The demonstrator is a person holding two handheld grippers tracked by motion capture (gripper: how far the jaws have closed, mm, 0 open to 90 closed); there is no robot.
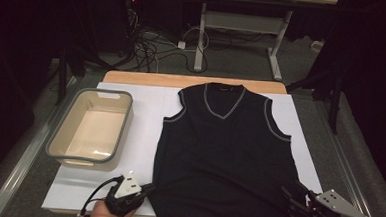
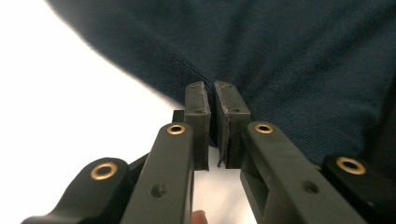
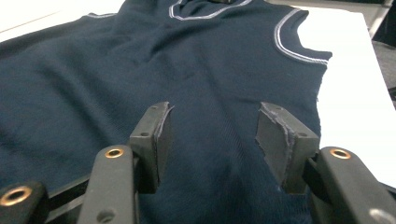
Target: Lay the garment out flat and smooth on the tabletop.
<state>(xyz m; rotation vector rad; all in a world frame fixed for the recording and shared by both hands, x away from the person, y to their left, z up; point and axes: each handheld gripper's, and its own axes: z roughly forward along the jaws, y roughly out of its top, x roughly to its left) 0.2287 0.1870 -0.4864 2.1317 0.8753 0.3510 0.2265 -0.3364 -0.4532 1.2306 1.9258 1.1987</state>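
Observation:
A dark navy sleeveless V-neck vest (image 1: 224, 145) with pale trim lies flat, neck to the far side, on a white sheet (image 1: 146, 111). My left gripper (image 1: 150, 188) is at the vest's lower left corner. In the left gripper view its pads (image 2: 213, 88) stand almost together, pinching the vest's edge (image 2: 280, 56). My right gripper (image 1: 289, 191) is at the lower right corner of the vest. In the right gripper view it (image 3: 212, 126) is open, its pads spread above the vest's cloth (image 3: 210, 60) and pressing on nothing.
A beige basin with a grey rim (image 1: 65, 127) stands empty on the left of the sheet. The wooden table's far edge (image 1: 182, 81) shows beyond the vest. Cables and a desk frame (image 1: 200, 39) are on the floor behind.

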